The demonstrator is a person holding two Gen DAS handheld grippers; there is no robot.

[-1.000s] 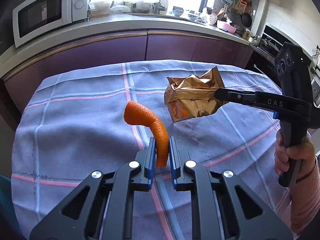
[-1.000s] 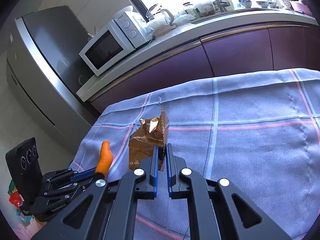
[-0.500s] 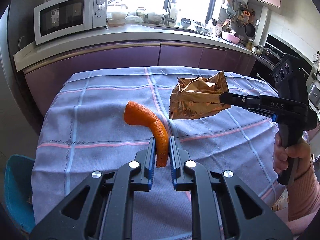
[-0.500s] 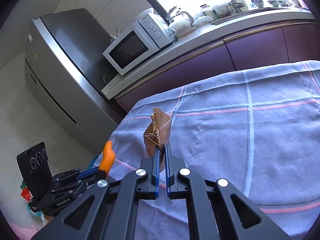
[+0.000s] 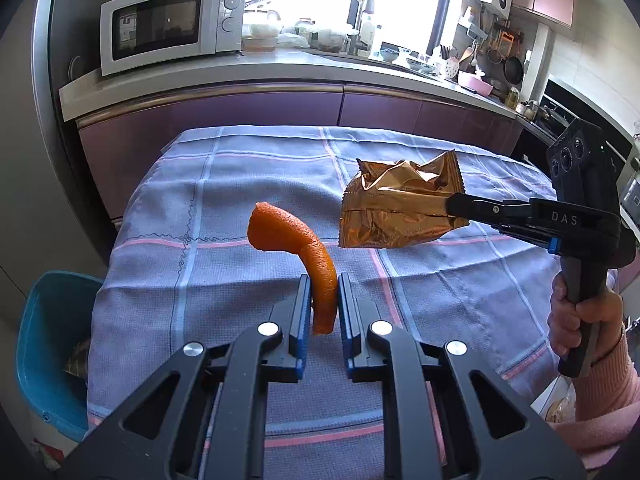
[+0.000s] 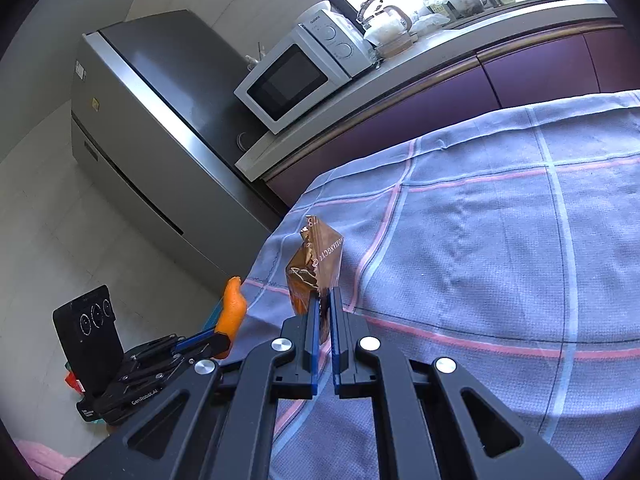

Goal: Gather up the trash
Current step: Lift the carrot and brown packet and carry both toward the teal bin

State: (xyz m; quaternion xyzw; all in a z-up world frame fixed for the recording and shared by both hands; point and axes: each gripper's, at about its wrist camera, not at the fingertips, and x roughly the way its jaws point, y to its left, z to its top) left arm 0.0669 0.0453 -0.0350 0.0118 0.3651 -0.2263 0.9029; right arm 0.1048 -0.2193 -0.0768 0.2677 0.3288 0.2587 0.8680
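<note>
My left gripper (image 5: pixel 324 284) is shut on a curved strip of orange peel (image 5: pixel 298 248) and holds it above the table's front left part. My right gripper (image 6: pixel 325 298) is shut on a crumpled gold snack wrapper (image 6: pixel 318 266), held in the air above the blue checked tablecloth (image 6: pixel 500 272). In the left wrist view the wrapper (image 5: pixel 396 212) hangs to the right of the peel, pinched at its right edge. In the right wrist view the peel (image 6: pixel 233 312) and the left gripper show at the lower left. A blue bin (image 5: pixel 48 344) stands on the floor left of the table, something inside it.
The checked tablecloth (image 5: pixel 240 208) covers the table. Behind it runs a purple cabinet counter (image 5: pixel 248 112) with a white microwave (image 5: pixel 168 24). A grey fridge (image 6: pixel 152 128) stands at the left. A person's hand (image 5: pixel 580 320) holds the right gripper.
Both grippers have pulled back from the table and towards its left, each keeping its piece of trash. The blue bin has come into the left wrist view.
</note>
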